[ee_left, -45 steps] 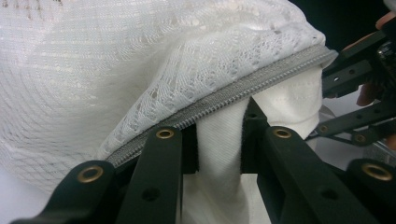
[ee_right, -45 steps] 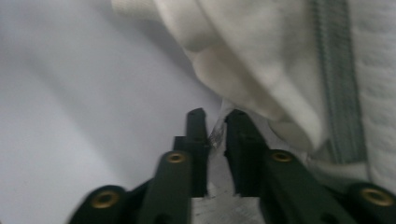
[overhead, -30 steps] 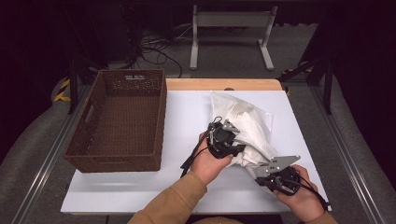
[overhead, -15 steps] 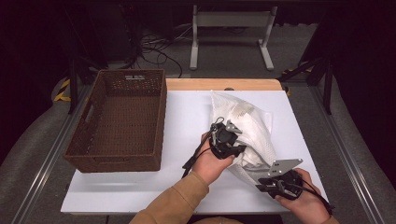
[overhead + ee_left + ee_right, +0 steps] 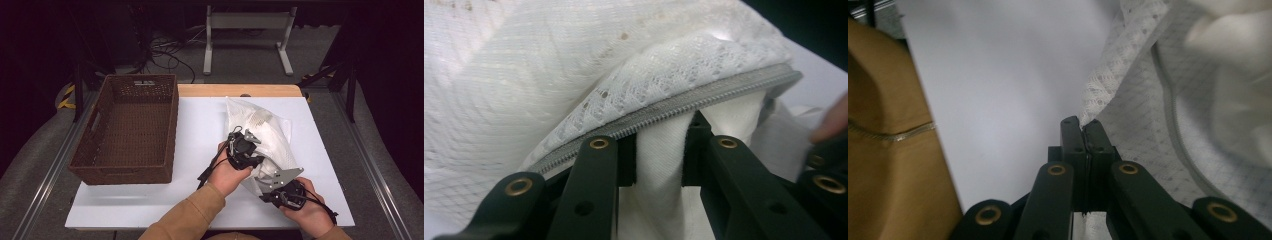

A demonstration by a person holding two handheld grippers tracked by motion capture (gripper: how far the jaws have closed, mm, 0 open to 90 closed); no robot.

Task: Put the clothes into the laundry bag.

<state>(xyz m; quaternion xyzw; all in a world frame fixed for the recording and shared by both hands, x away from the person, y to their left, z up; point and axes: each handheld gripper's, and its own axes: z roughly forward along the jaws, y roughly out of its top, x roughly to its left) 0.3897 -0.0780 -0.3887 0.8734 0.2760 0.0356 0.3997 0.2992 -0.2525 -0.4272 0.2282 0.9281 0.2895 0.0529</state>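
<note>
Mesh bag (image 5: 265, 135) on table (image 5: 195, 125) | left gripper (image 5: 659, 165) jaws clamp white cloth (image 5: 659, 150) | right gripper (image 5: 1082, 131) pinches bag's edge

Bare table (image 5: 200, 125) lies open between basket (image 5: 130, 127) and mesh bag (image 5: 265, 130).

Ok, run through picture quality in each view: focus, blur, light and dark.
High view: the white tabletop is evenly lit, the room behind it nearly black, and the brown wicker basket is sharp. Left gripper view: the white mesh laundry bag and its grey zipper are fairly sharp; a fingertip at the right edge is blurred. Right gripper view: the white cloth at upper right is soft and bright.
</note>
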